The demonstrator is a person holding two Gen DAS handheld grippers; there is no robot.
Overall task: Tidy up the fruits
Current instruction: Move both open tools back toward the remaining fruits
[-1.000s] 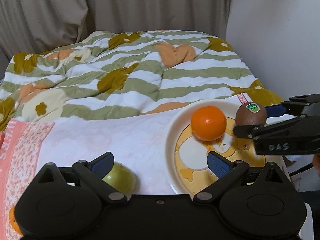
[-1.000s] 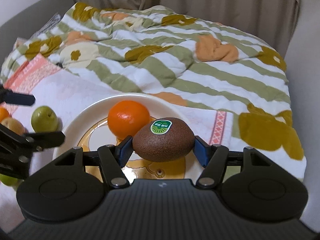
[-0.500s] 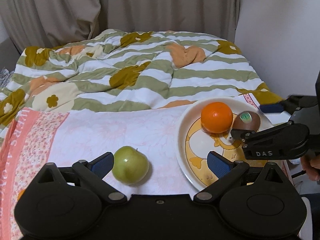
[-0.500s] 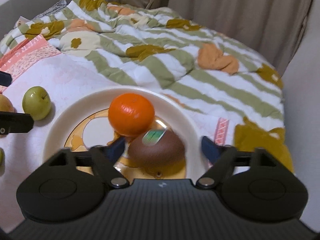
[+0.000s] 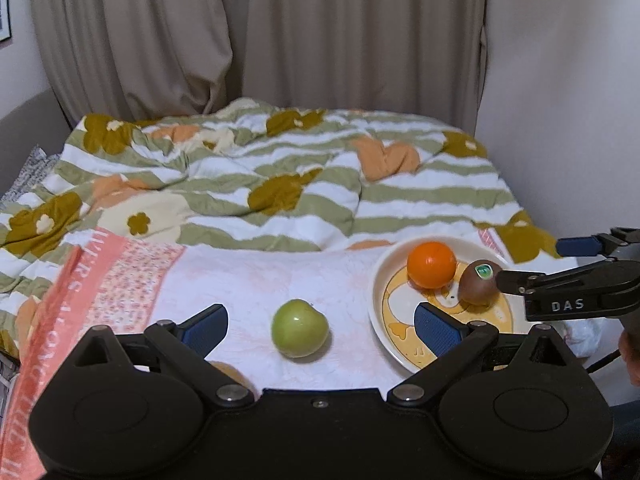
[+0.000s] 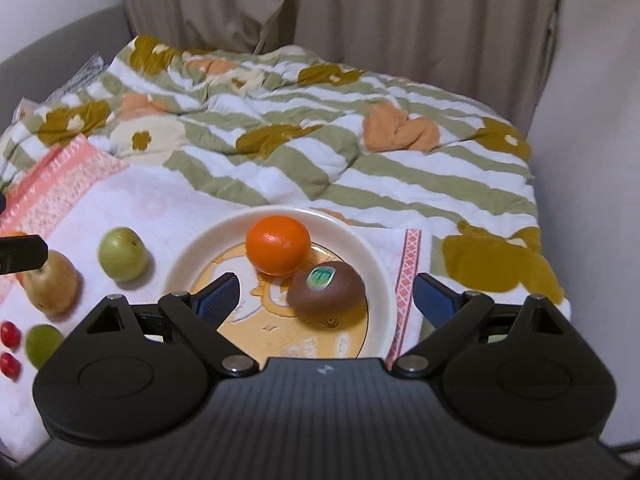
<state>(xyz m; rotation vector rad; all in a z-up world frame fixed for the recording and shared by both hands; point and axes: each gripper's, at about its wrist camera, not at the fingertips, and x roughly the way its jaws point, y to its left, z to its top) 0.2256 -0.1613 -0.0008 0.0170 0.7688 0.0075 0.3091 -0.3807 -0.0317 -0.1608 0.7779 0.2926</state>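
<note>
A cream plate (image 6: 376, 264) (image 5: 378, 280) with a cartoon print lies on a white cloth on the bed. On it sit an orange (image 6: 278, 245) (image 5: 431, 265) and a brown kiwi (image 6: 326, 288) (image 5: 479, 282) with a green sticker. My right gripper (image 6: 326, 300) is open and empty, raised just above and behind the kiwi; it also shows in the left wrist view (image 5: 532, 264). My left gripper (image 5: 320, 326) is open and empty, raised behind a green apple (image 5: 299, 328) (image 6: 122, 254) that lies on the cloth left of the plate.
A yellow-brown pear (image 6: 50, 282), a green grape (image 6: 42, 344) and red cherry tomatoes (image 6: 10, 334) lie on the cloth at the left. A striped floral quilt (image 5: 280, 184) covers the bed behind. Curtains (image 5: 280, 40) and a wall (image 6: 592, 120) close the back and right.
My right gripper opened and let the kiwi down onto the plate beside the orange, then pulled back and up. My left gripper drew back and up from the green apple.
</note>
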